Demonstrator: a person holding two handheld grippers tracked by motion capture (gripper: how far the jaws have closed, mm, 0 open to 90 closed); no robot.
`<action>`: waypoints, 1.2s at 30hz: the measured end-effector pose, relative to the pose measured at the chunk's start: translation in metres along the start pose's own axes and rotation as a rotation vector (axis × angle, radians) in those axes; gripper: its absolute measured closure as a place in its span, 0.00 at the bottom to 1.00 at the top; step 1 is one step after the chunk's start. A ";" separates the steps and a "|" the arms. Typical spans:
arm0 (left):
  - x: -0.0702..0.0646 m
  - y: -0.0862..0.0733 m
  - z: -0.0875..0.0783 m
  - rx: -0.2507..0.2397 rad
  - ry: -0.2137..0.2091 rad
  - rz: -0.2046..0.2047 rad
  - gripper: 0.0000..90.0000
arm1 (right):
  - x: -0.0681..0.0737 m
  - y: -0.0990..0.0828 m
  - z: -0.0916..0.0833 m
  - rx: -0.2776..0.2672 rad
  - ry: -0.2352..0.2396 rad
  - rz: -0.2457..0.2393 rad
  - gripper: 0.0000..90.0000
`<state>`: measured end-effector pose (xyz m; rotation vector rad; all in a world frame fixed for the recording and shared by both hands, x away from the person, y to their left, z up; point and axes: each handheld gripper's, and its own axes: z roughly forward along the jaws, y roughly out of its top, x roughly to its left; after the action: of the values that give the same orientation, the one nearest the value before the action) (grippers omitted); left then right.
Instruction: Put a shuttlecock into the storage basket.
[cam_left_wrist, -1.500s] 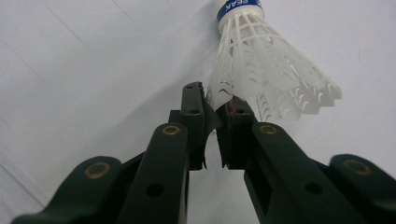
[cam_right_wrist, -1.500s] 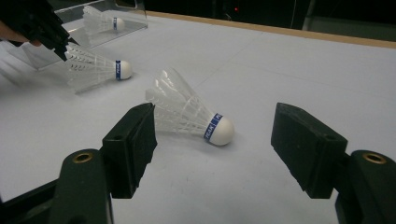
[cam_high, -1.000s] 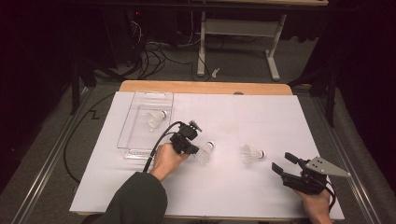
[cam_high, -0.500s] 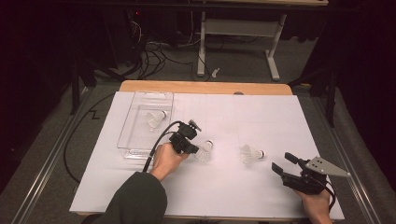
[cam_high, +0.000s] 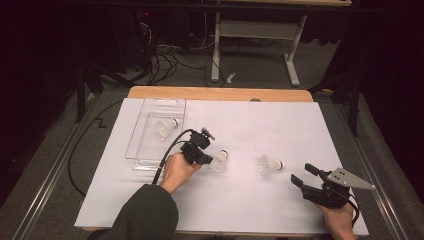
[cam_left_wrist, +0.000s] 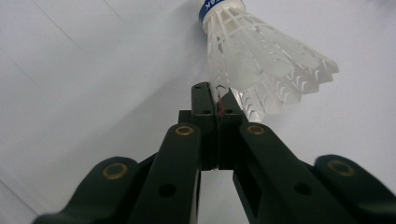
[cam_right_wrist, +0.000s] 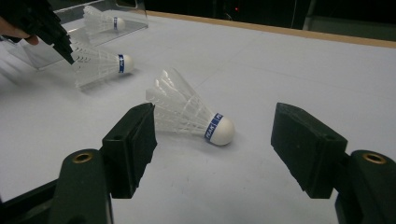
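Shuttlecock (cam_high: 219, 160) handling is judged to be the work in hand. In the high view, this shuttlecock is seen at centre frame on the white table sheet (cam_high: 280, 210), its skirt edge pinched by the left gripper (cam_high: 204, 159); the long axis runs from lower left to upper right, cork uppermost. A clear box (cam_high: 134, 150) with one shuttlecock inside lies just left of the left gripper. A second shuttlecock (cam_high: 270, 165) lies to the right, nearer the right gripper (cam_high: 301, 175). In the left gripper view, the jaws are seen pressed together on the skirt rim of the shuttlecock (cam_left_wrist: 261, 65), which extends toward the top of the frame. In the right gripper view, the jaws stand wide apart, empty, with the second shuttlecock (cam_right_wrist: 191, 114) lying ahead between them, cork toward lower right.
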<state>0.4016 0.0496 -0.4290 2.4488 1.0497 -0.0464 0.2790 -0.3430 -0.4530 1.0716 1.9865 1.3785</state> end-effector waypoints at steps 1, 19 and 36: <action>0.000 0.000 0.000 -0.001 -0.001 0.000 1.00 | 0.000 0.000 0.000 0.000 0.000 0.000 0.35; -0.003 -0.003 -0.012 -0.056 0.002 0.011 1.00 | 0.000 0.000 0.000 0.003 -0.002 -0.003 0.35; -0.005 -0.007 -0.025 -0.106 -0.002 0.018 1.00 | 0.000 0.000 0.000 0.003 -0.001 -0.004 0.35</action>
<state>0.3895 0.0610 -0.4088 2.3616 1.0031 0.0120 0.2790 -0.3429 -0.4529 1.0692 1.9892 1.3727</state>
